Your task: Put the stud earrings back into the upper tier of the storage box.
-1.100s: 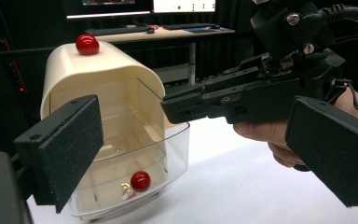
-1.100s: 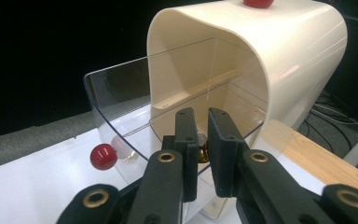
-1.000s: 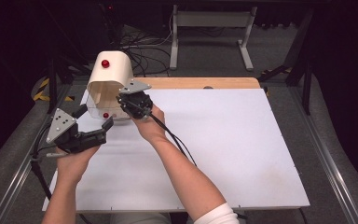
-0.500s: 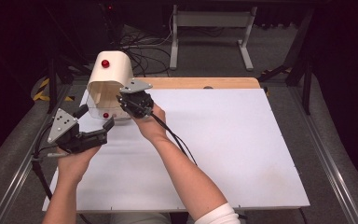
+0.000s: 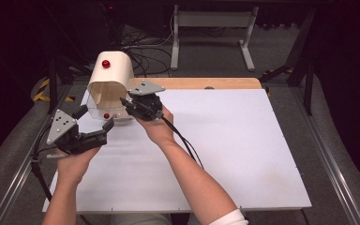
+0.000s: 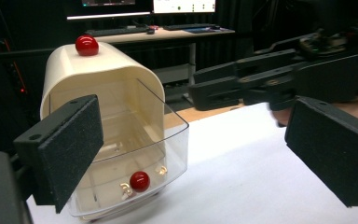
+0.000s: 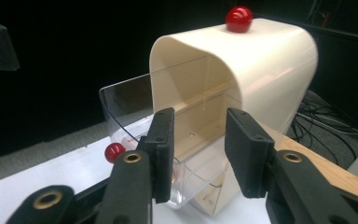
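Observation:
A cream box (image 5: 110, 75) with a red knob (image 5: 106, 63) on top stands at the table's far left. Its clear front flap (image 5: 104, 110) hangs open and low, with a second red knob (image 5: 106, 116) on it. My right gripper (image 5: 123, 103) points at the flap's right edge; its jaws have just been opening. In the right gripper view the right gripper (image 7: 198, 135) is open and nothing is pressed between the pads, with the clear flap (image 7: 130, 107) just beyond them. My left gripper (image 5: 95, 118) stands open and empty in front of the box. The left gripper (image 6: 191, 154) frames the flap (image 6: 163, 135).
The white table top (image 5: 225, 150) stretches to the right and towards the person. A wooden strip (image 5: 206, 83) runs along the far edge. Cables and a metal stand (image 5: 211, 28) lie on the floor behind. A metal rail (image 5: 330, 173) borders the right side.
The right gripper's jaws look slightly wider apart than before. Both hands stay where they were.

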`<state>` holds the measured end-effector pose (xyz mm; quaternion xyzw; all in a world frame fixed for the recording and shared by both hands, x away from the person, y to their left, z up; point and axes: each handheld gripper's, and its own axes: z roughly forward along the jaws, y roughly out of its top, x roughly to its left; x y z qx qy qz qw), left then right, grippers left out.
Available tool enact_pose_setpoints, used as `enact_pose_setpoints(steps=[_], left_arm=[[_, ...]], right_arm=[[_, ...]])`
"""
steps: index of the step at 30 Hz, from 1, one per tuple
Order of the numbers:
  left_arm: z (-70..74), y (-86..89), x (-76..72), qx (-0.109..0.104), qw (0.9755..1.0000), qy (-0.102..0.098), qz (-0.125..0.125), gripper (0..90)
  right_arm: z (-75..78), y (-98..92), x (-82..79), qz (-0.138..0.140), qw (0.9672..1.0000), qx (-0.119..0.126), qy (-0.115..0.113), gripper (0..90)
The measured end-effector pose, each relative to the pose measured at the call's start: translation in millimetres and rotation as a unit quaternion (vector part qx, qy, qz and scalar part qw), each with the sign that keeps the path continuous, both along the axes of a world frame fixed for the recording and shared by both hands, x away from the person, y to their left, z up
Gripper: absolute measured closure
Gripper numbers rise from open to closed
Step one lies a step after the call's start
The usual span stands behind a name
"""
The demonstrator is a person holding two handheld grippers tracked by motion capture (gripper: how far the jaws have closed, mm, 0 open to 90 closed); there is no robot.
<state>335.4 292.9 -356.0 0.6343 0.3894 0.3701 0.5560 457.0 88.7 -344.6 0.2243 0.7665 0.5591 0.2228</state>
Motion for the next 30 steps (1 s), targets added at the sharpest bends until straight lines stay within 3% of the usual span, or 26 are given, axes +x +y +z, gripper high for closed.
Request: enact_pose_setpoints(steps=[11, 30], left_arm=[[-3.9, -5.4, 3.7, 0.006, 1.0, 0.003, -0.002, 4.6], [-3.6, -4.4, 2.6, 0.004, 1.0, 0.0, 0.0, 4.5]], right_arm=[[11.3, -33.3, -11.5, -0.006, 0.9994, 0.033, -0.01, 52.1], [18.3, -51.2, -24.5, -0.001, 0.9987, 0.048, -0.016, 36.5]])
